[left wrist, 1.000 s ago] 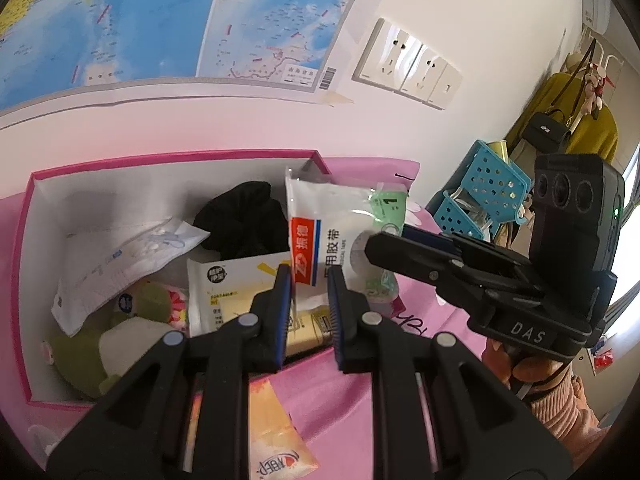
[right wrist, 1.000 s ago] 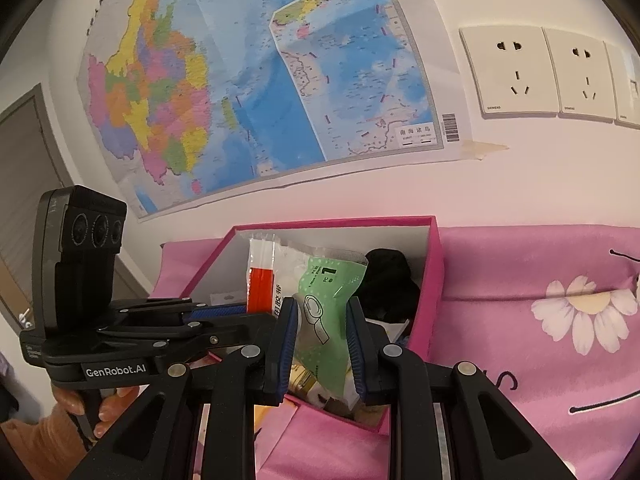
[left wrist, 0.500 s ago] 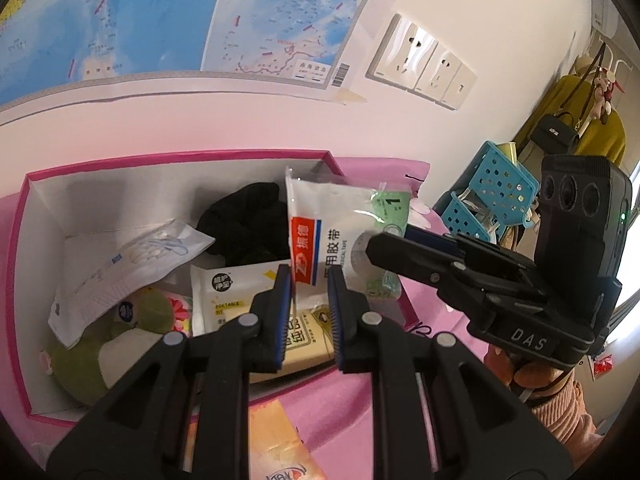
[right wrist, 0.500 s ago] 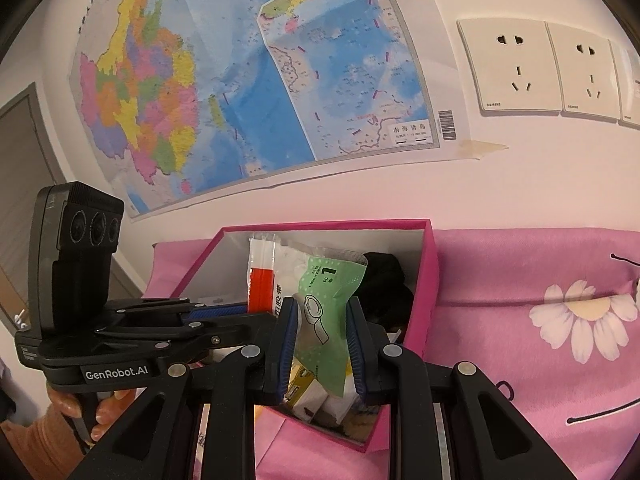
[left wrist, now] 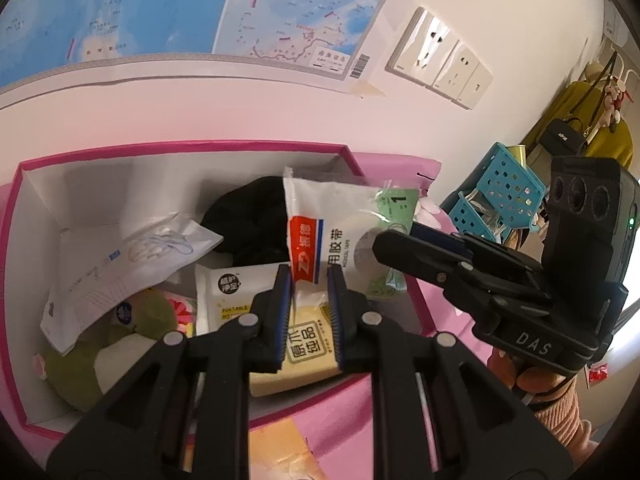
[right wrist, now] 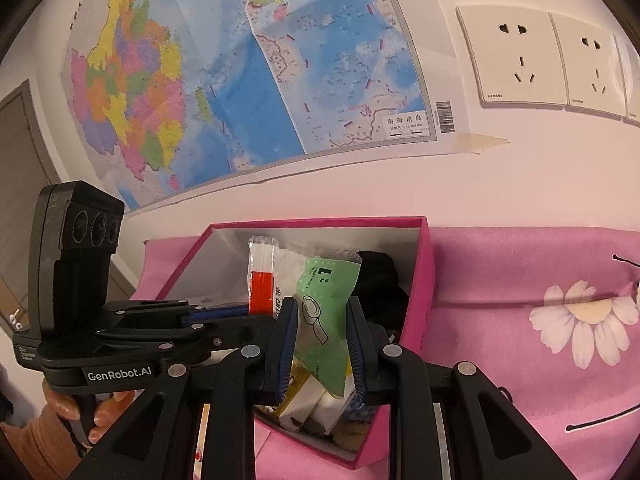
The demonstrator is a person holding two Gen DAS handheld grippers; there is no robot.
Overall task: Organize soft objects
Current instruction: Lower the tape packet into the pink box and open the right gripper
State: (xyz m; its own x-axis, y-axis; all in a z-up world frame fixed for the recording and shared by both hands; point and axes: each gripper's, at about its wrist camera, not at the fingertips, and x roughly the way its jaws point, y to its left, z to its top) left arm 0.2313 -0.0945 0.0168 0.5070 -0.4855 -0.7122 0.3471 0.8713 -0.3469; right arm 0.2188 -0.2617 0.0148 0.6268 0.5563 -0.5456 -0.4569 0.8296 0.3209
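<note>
A pink box (left wrist: 16, 216) with white inner walls holds several soft items: a black cloth (left wrist: 248, 220), a clear mask packet (left wrist: 132, 264), a green plush toy (left wrist: 80, 360) and wipes packs (left wrist: 236, 292). My right gripper (right wrist: 322, 344) is shut on a green-and-white medical tape packet (right wrist: 324, 320) and holds it over the box (right wrist: 424, 280). The packet (left wrist: 340, 232) stands above the box's right side in the left wrist view. My left gripper (left wrist: 308, 304) is nearly closed and empty, just in front of the packet.
The box sits on a pink flowered cloth (right wrist: 540, 300) against a wall with a map (right wrist: 240, 72) and sockets (right wrist: 516, 60). A blue perforated basket (left wrist: 496, 196) stands to the right. An orange packet (left wrist: 276, 452) lies in front of the box.
Both grippers have shifted slightly forward over the box. The right gripper still holds the tape packet. The left jaws keep the same narrow gap.
</note>
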